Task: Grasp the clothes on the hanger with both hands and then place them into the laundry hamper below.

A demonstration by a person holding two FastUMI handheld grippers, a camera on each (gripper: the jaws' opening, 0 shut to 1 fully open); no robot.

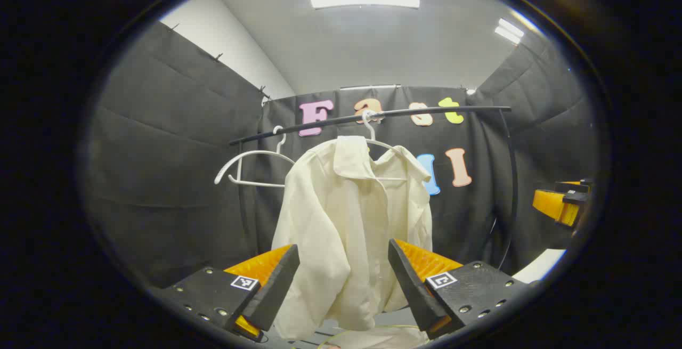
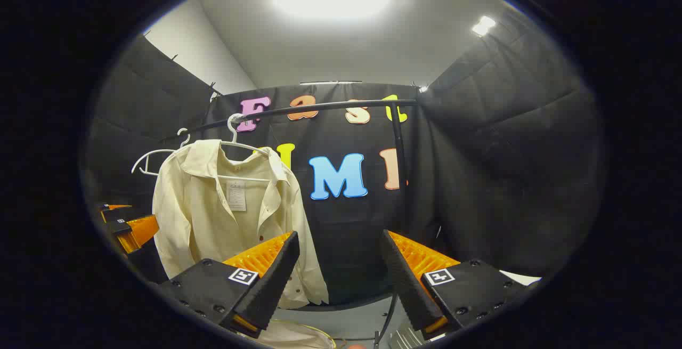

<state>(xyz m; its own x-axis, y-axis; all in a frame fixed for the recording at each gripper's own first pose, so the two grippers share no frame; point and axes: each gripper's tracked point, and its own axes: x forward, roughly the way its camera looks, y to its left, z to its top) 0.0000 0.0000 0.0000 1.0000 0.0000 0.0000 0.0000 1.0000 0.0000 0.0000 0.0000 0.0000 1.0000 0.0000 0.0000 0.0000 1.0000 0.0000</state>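
A cream shirt [image 1: 349, 232] hangs on a white hanger [image 1: 373, 144] from a black rail [image 1: 373, 117]. In the left gripper view my left gripper [image 1: 343, 274] stands open, its fingers short of the shirt on either side of its lower half. The right gripper [image 1: 562, 202] shows at the right edge there. In the right gripper view the same shirt [image 2: 224, 216] hangs to the left of my right gripper [image 2: 341, 269], which is open and holds nothing. The left gripper [image 2: 125, 229] appears at the far left beside the shirt's sleeve.
An empty white hanger [image 1: 250, 168] hangs on the rail left of the shirt. The rail bends down into a black upright [image 2: 399, 168] on the right. Pale fabric with a thin yellow rim [image 2: 298, 335] lies low under the shirt. A white surface [image 1: 541, 266] sits at the lower right.
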